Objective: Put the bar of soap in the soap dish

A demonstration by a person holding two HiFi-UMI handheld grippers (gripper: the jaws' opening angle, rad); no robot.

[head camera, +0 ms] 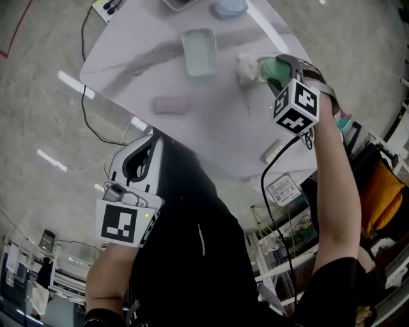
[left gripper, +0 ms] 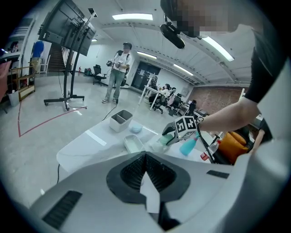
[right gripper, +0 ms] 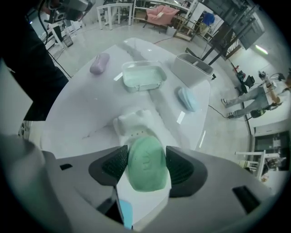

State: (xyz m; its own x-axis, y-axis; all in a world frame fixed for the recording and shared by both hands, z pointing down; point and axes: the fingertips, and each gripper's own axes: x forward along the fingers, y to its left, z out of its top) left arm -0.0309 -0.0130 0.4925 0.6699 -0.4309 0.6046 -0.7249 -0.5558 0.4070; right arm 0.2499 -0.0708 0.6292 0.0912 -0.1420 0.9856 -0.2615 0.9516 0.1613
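Observation:
A green bar of soap (right gripper: 145, 164) sits between the jaws of my right gripper (right gripper: 146, 167), which is shut on it. In the head view that gripper (head camera: 273, 70) hovers at the right side of the white table (head camera: 211, 128), with the soap (head camera: 278, 68) just right of a small white soap dish (head camera: 246, 68). The right gripper view has the white dish (right gripper: 134, 124) directly ahead of the soap and below it. My left gripper (head camera: 151, 142) is held back near my body, off the table's near edge, jaws shut and empty (left gripper: 145, 169).
A pale green tray (head camera: 199, 51) lies beyond the white dish. A purple soap bar (head camera: 170, 105) rests to the left. At the far edge are a blue soap (head camera: 230, 7) and a grey bin (right gripper: 193, 67). A person (left gripper: 119, 73) stands far off.

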